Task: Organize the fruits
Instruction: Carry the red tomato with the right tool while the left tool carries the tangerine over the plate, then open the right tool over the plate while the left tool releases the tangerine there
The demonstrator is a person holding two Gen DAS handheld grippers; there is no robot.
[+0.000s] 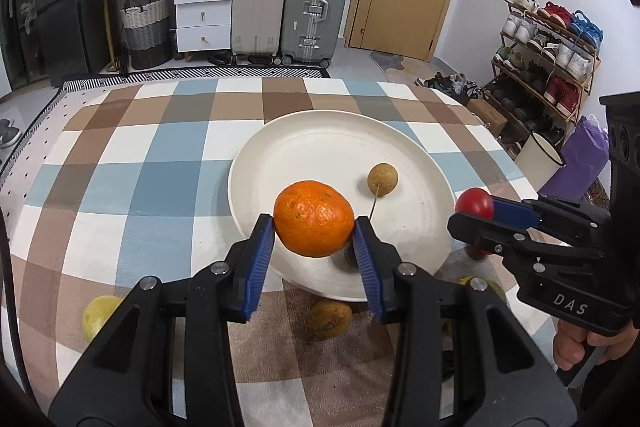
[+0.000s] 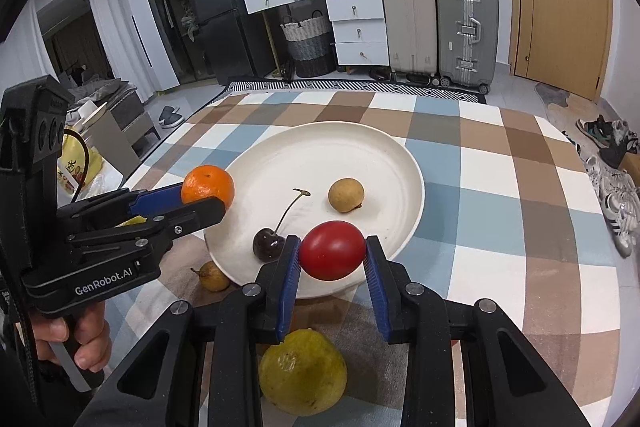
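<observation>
My left gripper (image 1: 314, 227) is shut on an orange mandarin (image 1: 314, 218), held over the near rim of a white plate (image 1: 320, 155). My right gripper (image 2: 332, 254) is shut on a small red tomato (image 2: 332, 250), above the plate's (image 2: 360, 155) near edge. On the plate lie a tan longan (image 2: 346, 195) and a dark cherry (image 2: 267, 245) with a long stem. In the left wrist view the right gripper (image 1: 472, 209) shows at the right with the tomato (image 1: 475, 202). The right wrist view shows the left gripper (image 2: 206, 197) with the mandarin (image 2: 208, 187).
A yellow-green lemon (image 2: 302, 373) lies on the checked cloth (image 2: 500, 187) under my right gripper. A small brown fruit (image 2: 214, 275) sits by the plate's near left rim. Another yellow fruit (image 1: 98, 315) lies near left. A person's hand (image 2: 80, 339) grips the left handle. Suitcases and drawers stand beyond the table.
</observation>
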